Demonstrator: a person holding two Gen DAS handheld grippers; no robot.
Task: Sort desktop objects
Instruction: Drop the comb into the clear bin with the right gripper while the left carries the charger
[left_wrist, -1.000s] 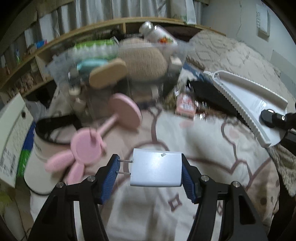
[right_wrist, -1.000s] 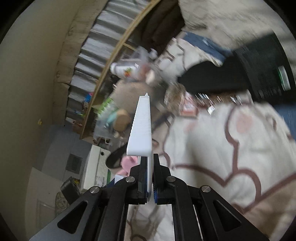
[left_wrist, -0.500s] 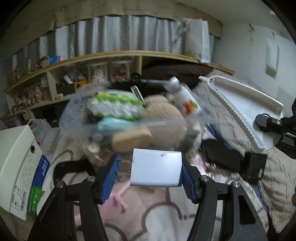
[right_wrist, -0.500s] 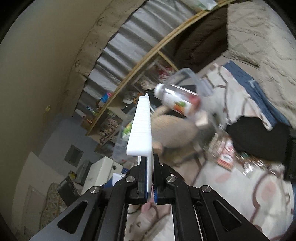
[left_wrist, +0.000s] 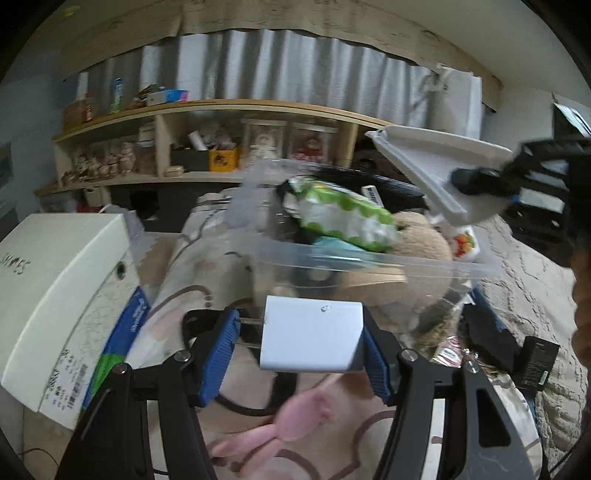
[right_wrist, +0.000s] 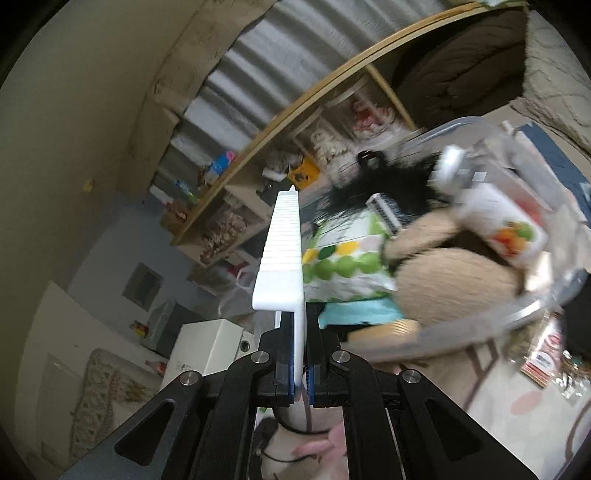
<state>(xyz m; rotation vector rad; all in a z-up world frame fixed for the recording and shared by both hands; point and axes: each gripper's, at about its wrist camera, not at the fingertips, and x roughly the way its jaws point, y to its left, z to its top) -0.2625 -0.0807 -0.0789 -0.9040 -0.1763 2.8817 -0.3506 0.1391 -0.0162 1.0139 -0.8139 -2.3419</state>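
At the far left of the left wrist view sits a white cardboard box (left_wrist: 62, 295) with a printed label, resting on the patterned bedcover (left_wrist: 424, 435). Behind it runs a wooden shelf (left_wrist: 221, 107) crowded with small figurines and jars.

In the middle foreground the left gripper (left_wrist: 301, 341) is clamped on a white plug adapter (left_wrist: 312, 334): the left blue pad meets its 2 metal prongs, the right pad presses its flat side. Below the adapter a blurred pink toy (left_wrist: 295, 417) lies on the bedcover.

Just beyond the adapter stands a clear plastic bin (left_wrist: 369, 258), already filled with a green-and-white patterned pack (left_wrist: 343, 218), a tan plush item (left_wrist: 421, 240), a black fuzzy object and a small bottle with a fruit label (left_wrist: 467, 245).

At the upper right, over the bin's far corner, the right gripper (left_wrist: 480, 181) holds a white plastic dustpan-like piece (left_wrist: 436, 162); its jaws are closed tightly on the thin edge.

In the right wrist view that piece (right_wrist: 284, 254) appears edge-on, its ridged rim rising from between the right gripper's (right_wrist: 301, 369) pinched blue pads, with the bin (right_wrist: 517, 314) tilted at right and the box (right_wrist: 207, 347) at lower left.
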